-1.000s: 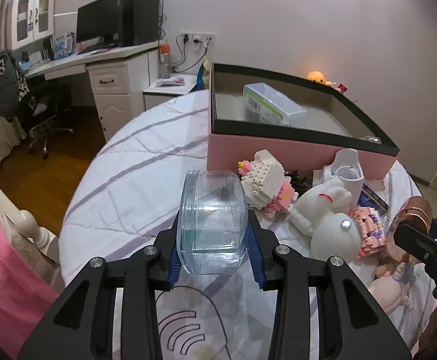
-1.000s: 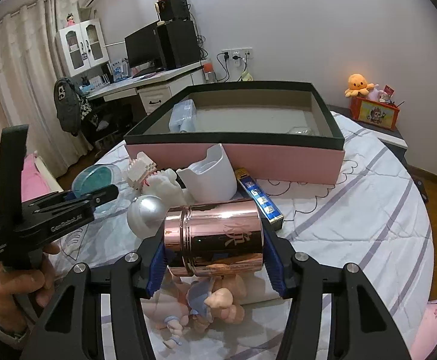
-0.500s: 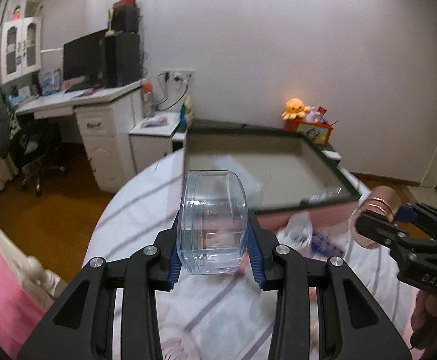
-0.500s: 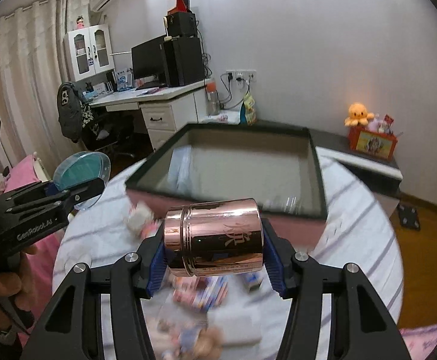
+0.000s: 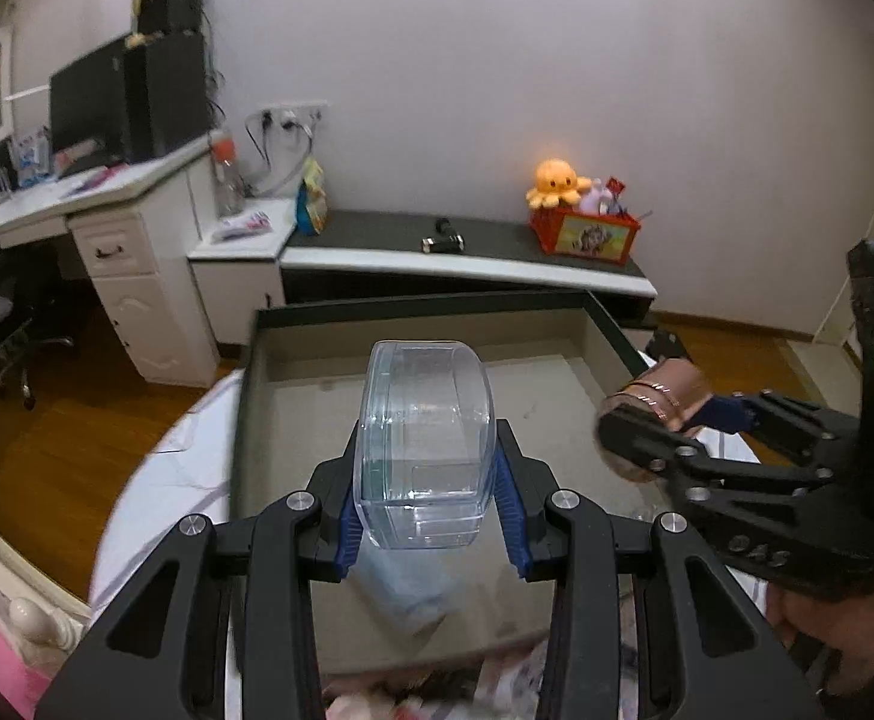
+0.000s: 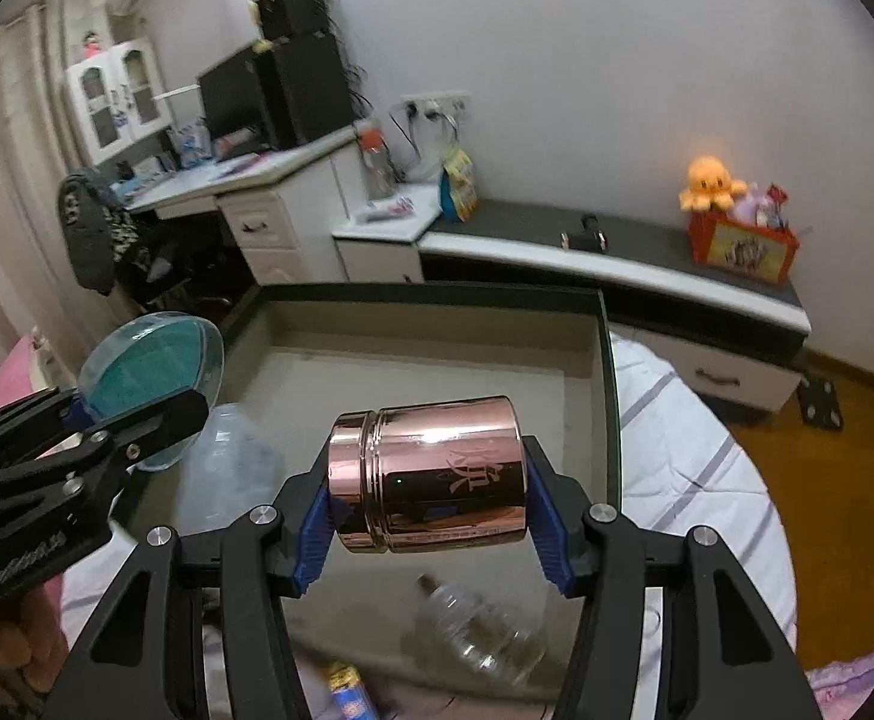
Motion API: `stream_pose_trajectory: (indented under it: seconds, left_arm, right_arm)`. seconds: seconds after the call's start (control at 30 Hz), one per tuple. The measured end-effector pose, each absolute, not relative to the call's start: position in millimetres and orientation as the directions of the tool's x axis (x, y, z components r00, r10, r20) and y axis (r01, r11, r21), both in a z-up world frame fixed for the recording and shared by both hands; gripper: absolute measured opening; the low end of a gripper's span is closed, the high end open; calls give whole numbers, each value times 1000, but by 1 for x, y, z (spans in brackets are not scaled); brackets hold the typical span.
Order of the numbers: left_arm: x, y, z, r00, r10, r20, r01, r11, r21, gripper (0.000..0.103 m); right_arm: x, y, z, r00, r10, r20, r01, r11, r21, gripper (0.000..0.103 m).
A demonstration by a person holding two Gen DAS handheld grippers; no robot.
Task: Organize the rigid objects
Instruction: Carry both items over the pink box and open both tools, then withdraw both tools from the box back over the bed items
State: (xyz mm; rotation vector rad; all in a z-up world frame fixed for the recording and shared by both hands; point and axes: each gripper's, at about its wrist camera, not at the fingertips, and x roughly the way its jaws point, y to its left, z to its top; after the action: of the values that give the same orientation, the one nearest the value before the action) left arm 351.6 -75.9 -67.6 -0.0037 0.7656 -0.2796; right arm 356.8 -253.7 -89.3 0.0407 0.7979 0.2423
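Note:
My left gripper [image 5: 428, 498] is shut on a clear plastic container [image 5: 425, 438] with a teal lid and holds it above the open box [image 5: 245, 396]. It also shows in the right wrist view [image 6: 155, 372]. My right gripper [image 6: 431, 516] is shut on a shiny copper canister [image 6: 431, 474], held on its side above the box [image 6: 608, 396]; the canister also shows in the left wrist view [image 5: 659, 402]. Inside the box lie a clear packet [image 5: 407, 588] and a clear glass jar [image 6: 479, 630].
The box rests on a round table with a white striped cloth [image 6: 677, 450]. Behind it stand a low dark-topped cabinet [image 5: 467, 246] with an orange octopus toy [image 5: 557, 186], and a white desk [image 5: 77, 198] with a monitor. A blue box [image 6: 347, 690] lies at the near edge.
Both grippers have risen and moved forward from the toy pile to above the box, each still holding its object. The toys on the table have dropped out of view.

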Motion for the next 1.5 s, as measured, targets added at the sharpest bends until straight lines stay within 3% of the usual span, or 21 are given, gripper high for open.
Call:
stream_pose_trajectory:
  seconds: [0.27,0.33,0.4,0.43,0.5,0.57,0.6,0.63,1.03,1.5]
  left_arm:
    - [384,-93,-101,619,-239,-748,246,964,-105,38]
    - [383,-92,-103,622,-220,-751,238,967,-86,51]
    - [380,-88,-99,644,-206,-737,223,972,-76,77]
    - [377,-85,-96,660,-199,-725,213,974,-74,83]
    - [369,-76,-89,684,-192,-704,196,978,-76,98]
    - [358,-68,-80,706,-194,-681,192,978,-79,102]
    - [353,-65,-77,717,-187,-672,188,979,-72,103]
    - [344,-62,-72,734,-171,-658,179,982,-54,103]
    - [236,-26,-28,858,-120,-500,115,993,-40,103]
    - [140,-15,-24,892,-92,-443,99,995,-7,103]
  right_arm:
    - [379,-258,-114,626,222,-747,-194,973,127,57]
    - [381,-257,-116,616,226,-754,-197,972,130,57]
    - [380,-257,-118,615,219,-758,-195,973,123,60]
    - [380,-258,-117,616,213,-758,-190,974,119,63]
    - [378,-263,-116,622,205,-756,-171,977,125,87]
    - [371,-265,-112,634,219,-742,-170,975,143,90]
    - [366,-265,-110,638,218,-739,-166,975,144,100]
    - [362,-264,-107,648,207,-733,-159,978,135,103]
    - [269,-251,-60,779,198,-594,-142,980,140,103]
    - [172,-239,-40,848,178,-500,-130,983,129,103]
